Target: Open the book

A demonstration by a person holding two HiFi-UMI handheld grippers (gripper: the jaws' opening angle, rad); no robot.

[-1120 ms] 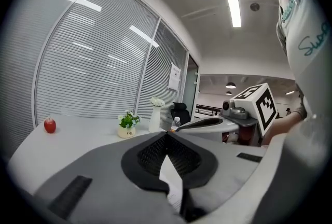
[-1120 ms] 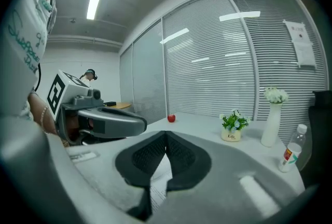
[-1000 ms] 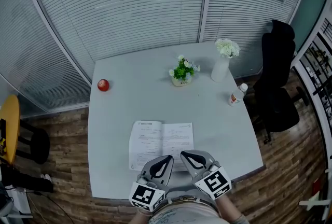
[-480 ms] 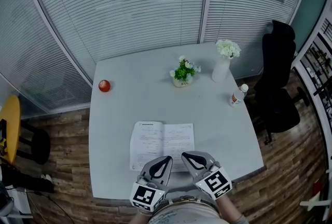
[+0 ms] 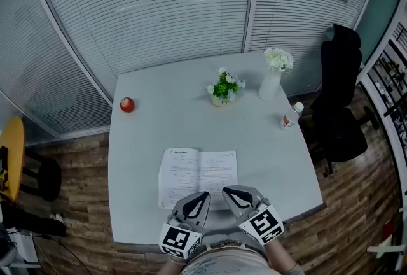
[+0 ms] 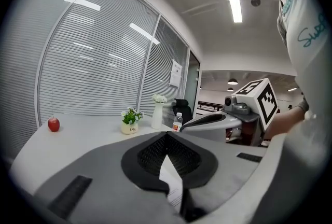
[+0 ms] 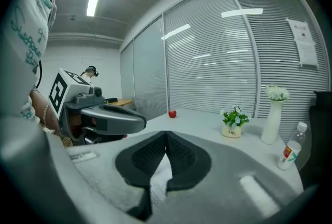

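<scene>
Head view: the open book (image 5: 198, 178) lies flat on the table (image 5: 152, 133), just ahead of the left gripper (image 5: 201, 196) and right gripper (image 5: 229, 192). Left gripper view: jaws pressed together, empty, with a page beneath. Right gripper view: jaws likewise closed, holding nothing.

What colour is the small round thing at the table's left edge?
The apple is red; the head view shows it best.

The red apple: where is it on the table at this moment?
In the head view the red apple sits alone near the far left edge of the white table, left of the small potted plant and beyond the open book.
</scene>
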